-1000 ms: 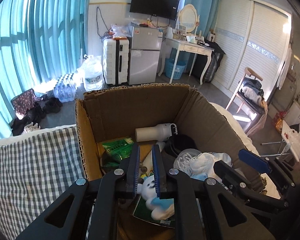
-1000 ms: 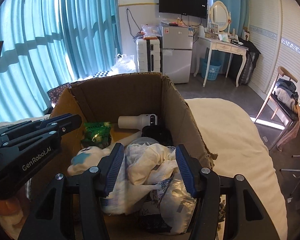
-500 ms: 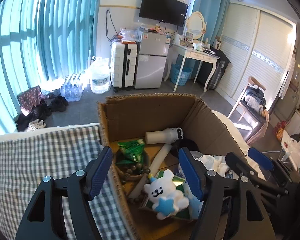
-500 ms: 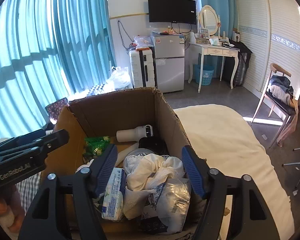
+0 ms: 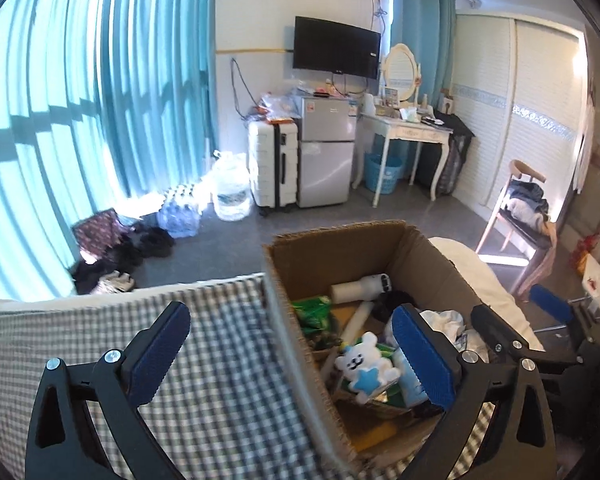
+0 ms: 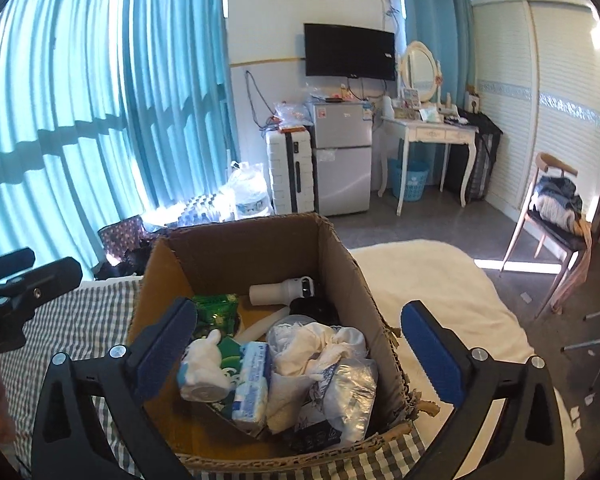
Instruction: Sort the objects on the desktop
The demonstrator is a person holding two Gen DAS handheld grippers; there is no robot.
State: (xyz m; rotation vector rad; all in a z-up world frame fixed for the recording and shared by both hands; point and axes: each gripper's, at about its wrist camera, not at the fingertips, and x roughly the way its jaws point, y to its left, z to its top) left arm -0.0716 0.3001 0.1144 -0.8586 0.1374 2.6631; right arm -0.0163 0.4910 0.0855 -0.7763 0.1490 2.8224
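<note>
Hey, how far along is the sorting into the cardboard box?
Done: the bear toy, tissue pack and white cloth lie in the cardboard box. In hand: nothing; the left hand-held gripper and right hand-held gripper are opening, empty. Left: nothing visible outside.

Lighting: bright daylight through teal curtains [image 5: 100, 120], window-bar shadows across the folds. Sun patch on floor [image 6: 516, 266] beside the chair [image 6: 556, 216]; glare on wardrobe doors [image 5: 540, 120]. Optics: strong fisheye bowing, dark corner vignette. Sharpness: slight softness on checked cloth [image 5: 220, 380] at cardboard box [image 5: 340, 248] edge.
</note>
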